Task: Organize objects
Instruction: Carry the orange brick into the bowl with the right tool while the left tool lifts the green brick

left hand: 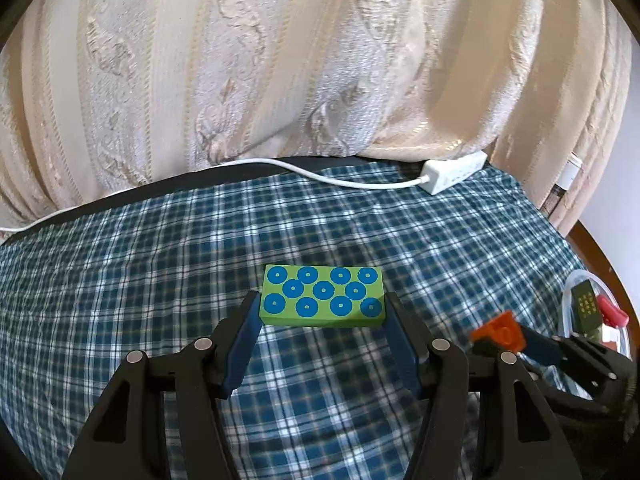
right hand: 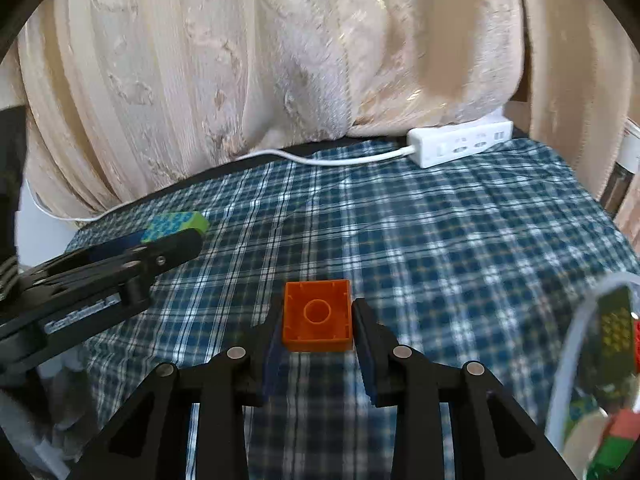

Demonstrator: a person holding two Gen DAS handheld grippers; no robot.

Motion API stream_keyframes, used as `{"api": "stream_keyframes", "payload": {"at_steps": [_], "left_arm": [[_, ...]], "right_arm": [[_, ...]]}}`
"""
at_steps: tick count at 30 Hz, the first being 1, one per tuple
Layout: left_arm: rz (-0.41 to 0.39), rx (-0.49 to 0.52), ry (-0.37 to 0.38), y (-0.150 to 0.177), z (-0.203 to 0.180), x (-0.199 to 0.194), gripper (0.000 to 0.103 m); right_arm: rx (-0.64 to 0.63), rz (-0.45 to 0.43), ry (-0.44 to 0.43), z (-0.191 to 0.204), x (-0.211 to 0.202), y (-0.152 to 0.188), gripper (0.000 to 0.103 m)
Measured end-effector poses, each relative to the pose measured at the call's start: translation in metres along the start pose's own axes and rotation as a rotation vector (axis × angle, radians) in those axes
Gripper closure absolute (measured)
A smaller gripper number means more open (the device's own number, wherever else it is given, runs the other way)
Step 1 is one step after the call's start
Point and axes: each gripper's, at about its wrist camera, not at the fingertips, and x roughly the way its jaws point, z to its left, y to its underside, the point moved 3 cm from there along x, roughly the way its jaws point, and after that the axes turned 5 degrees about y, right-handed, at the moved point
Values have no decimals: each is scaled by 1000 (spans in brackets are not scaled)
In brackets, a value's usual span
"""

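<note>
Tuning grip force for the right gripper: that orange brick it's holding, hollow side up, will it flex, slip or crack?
The orange brick looks like a rigid moulded shell, so probably stiff and light. The right gripper clamps its flat side walls, which should resist twisting. The smooth plastic may slip under a loose grip; cracking seems unlikely.

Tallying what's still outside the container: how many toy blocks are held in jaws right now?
2. A green block in the left gripper, an orange block in the right gripper. More lie in the clear container.
</note>
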Motion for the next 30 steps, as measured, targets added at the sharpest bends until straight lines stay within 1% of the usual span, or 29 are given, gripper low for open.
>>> {"api": "stream_keyframes", "payload": {"at_steps": [5,9,14,18,24,30], "left_arm": [[-1,23,17,2,-13,-4,42],[-1,43,30,4,-23,-6,42],[7,70,51,8,-36,-6,42],[11,96,65,12,-47,-7,42],[10,141,89,19,-69,-13,42],[7,181,116,25,-91,-20,42]], "right_arm": [[51,-43,17,-24,-29,7,68],[91,-80,53,-50,-55,15,68],[144,-129,128,-88,-88,25,68],[201,-149,195,-120,-107,34,68],[291,-148,271,-172,-119,49,68],[322,-133,290,-196,-113,55,68]]}}
